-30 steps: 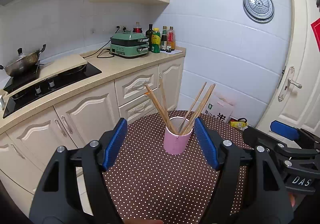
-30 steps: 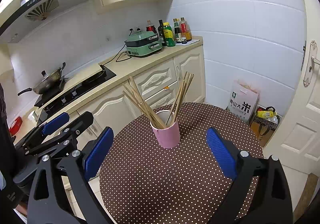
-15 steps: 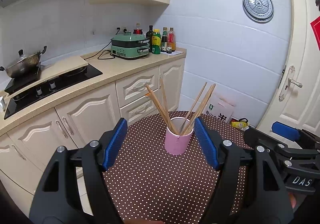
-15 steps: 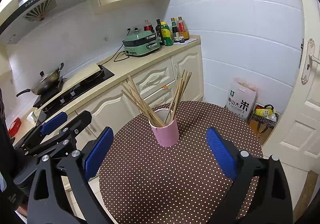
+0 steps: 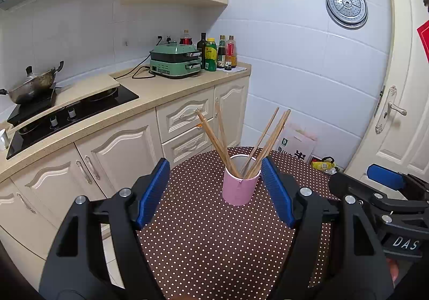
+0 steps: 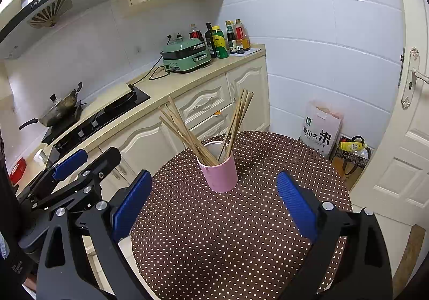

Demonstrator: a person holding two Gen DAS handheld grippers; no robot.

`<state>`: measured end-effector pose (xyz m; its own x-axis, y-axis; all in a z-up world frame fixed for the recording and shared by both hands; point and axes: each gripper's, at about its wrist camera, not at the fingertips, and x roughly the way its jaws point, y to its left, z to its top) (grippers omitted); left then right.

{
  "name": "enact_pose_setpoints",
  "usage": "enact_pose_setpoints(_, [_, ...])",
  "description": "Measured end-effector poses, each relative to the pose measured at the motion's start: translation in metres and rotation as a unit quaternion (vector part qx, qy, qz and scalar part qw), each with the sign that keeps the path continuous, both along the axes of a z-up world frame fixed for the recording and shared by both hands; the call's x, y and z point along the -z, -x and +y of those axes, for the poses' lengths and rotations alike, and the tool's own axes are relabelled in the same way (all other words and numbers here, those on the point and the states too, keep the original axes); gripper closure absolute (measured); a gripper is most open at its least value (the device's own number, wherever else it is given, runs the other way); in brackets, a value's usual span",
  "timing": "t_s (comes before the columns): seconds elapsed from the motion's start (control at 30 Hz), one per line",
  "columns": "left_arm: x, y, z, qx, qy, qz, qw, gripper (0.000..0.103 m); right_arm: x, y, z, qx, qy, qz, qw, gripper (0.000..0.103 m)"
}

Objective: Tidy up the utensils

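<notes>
Both sets of jaws stand wide apart with nothing between their blue pads, and nothing of note has changed over the last second: neither gripper has shifted, and the cup and sticks sit just as they did in the earlier frames. The left gripper [image 5: 215, 190] hangs over the near part of the round table [image 5: 203, 246] with its polka-dot cloth, pointed down toward the pink cup [image 5: 240, 188], which stands upright on the far half of the table, clear of both pads though the right pad overlaps its edge in this view. In the cup the chopsticks [image 5: 214, 139] lean in two bunches, one to the left rim and one to the right, their tips fanned well apart. Further right, the right gripper [image 6: 214, 201] is aimed at the same cup from the other side, likewise empty and held back from it. No loose utensil shows on the cloth in either view. Since every stick that can be seen is already standing in the cup and both grippers are idle and free, my reading is that the gathering is finished or nearly so; what remains, if anything, might be tidying the splayed bunches, which would mean closing on thin, slippery sticks without tipping a light cup.
</notes>
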<state>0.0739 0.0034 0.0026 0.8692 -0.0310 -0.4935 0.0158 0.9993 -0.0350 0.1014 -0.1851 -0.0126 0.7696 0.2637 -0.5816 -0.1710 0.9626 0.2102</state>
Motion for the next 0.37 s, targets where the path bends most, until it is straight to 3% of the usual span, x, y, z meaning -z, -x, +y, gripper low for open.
enact_pose_setpoints(0.37, [0.0034, -0.0015, 0.0001, -0.002, 0.005, 0.004, 1.0000, 0.033, 0.0019, 0.0005, -0.0006, 0.004, 0.000, 0.003, 1.000, 0.012])
